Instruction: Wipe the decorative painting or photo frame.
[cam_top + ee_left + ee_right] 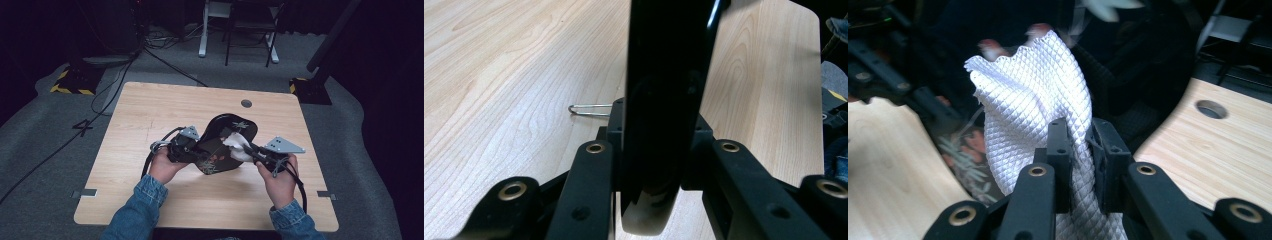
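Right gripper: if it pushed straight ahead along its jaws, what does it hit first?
The right gripper, shut on the white cloth, points at the black plate. Going on, the cloth would likely meet the plate's face first, though depth is unclear.

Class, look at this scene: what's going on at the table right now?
A person at a wooden table holds tongs in each hand. The left tongs are clamped on the edge of a black plate with a floral pattern, holding it tilted up off the table. The right tongs grip a white cloth and press it against the plate's face, apparently wiping it.
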### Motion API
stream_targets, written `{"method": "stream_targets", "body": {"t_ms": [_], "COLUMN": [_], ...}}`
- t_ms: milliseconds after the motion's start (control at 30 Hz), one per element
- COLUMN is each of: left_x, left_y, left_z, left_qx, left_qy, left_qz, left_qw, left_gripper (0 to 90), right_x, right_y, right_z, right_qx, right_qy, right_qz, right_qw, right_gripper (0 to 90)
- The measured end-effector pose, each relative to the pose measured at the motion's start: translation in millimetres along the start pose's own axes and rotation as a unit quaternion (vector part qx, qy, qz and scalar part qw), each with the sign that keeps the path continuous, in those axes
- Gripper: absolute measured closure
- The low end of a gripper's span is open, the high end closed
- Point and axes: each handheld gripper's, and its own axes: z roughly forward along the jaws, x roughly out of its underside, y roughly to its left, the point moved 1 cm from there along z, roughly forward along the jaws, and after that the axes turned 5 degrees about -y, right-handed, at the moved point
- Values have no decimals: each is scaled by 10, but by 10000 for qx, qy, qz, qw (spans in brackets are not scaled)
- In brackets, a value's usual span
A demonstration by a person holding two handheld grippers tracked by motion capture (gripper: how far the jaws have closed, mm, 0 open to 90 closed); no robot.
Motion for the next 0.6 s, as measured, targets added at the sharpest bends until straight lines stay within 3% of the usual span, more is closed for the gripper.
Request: {"method": "stream_targets", "body": {"t_ms": [233,367,467,600], "left_x": [1,1,0,1], "left_y": [1,-2,-4,-6], "left_z": [3,7,6,7], "left_qx": [28,32,35,53], "left_qy": [16,22,27,29], "left_qz": [34,55,65,53], "left_qw": [10000,10000,10000,10000], "left_gripper": [744,750,755,761], "right_x": [18,16,25,50], "right_y": [-242,-298,-259,-102], "right_z": [-124,-151,-118,3], "right_qx": [328,411,345,122], "right_qy": [-93,-124,-87,55], "right_qz": [200,269,215,64], "right_qw": [9992,9987,9991,9999], "right_gripper": [802,802,802,801]}}
